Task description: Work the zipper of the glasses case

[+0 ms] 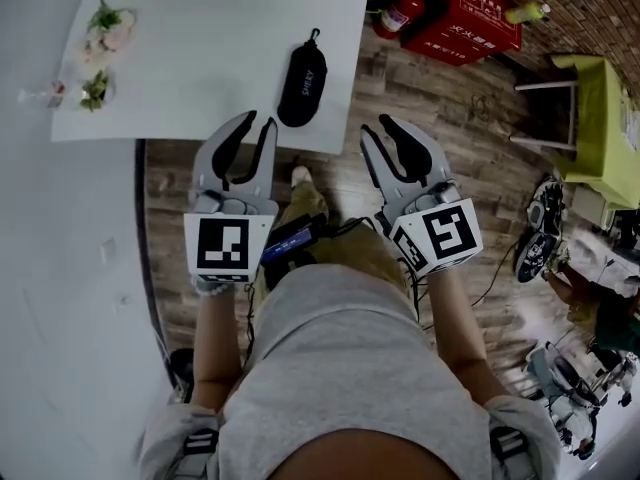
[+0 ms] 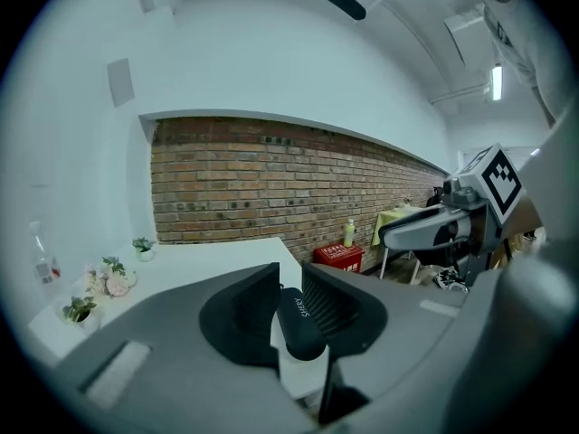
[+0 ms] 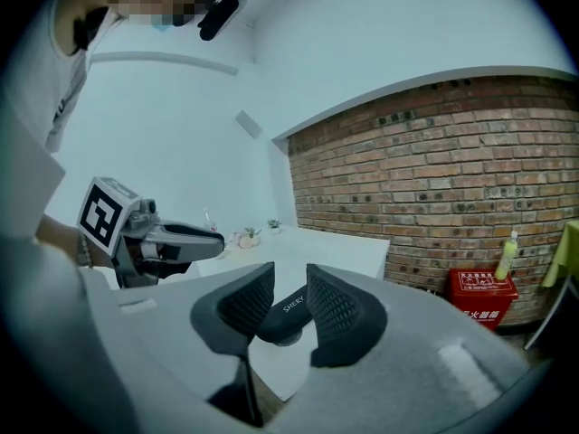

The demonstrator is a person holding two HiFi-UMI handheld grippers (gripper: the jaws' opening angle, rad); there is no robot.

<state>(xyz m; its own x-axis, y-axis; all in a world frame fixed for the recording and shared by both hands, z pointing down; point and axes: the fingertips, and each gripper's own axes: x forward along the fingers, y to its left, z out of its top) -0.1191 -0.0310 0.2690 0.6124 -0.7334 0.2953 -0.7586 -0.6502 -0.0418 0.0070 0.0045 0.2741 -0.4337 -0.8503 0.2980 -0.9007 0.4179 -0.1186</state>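
Note:
The black glasses case (image 1: 302,83) lies zipped up near the front edge of the white table (image 1: 200,48), with a small clip loop at its far end. My left gripper (image 1: 258,120) hovers short of the table edge, just left of the case, jaws a little apart and empty. To the right of the case, my right gripper (image 1: 378,125) is held over the floor, also open and empty. In the left gripper view the case (image 2: 298,322) shows beyond the gap between the pads. The right gripper view likewise frames the case (image 3: 285,310) between its pads, untouched.
Small flower pots (image 1: 105,28) stand at the table's far left. A red fire-equipment box (image 1: 460,18) and an extinguisher (image 1: 400,10) sit by the brick wall. A yellow-green table (image 1: 600,118) stands at the right. Wooden floor lies below me.

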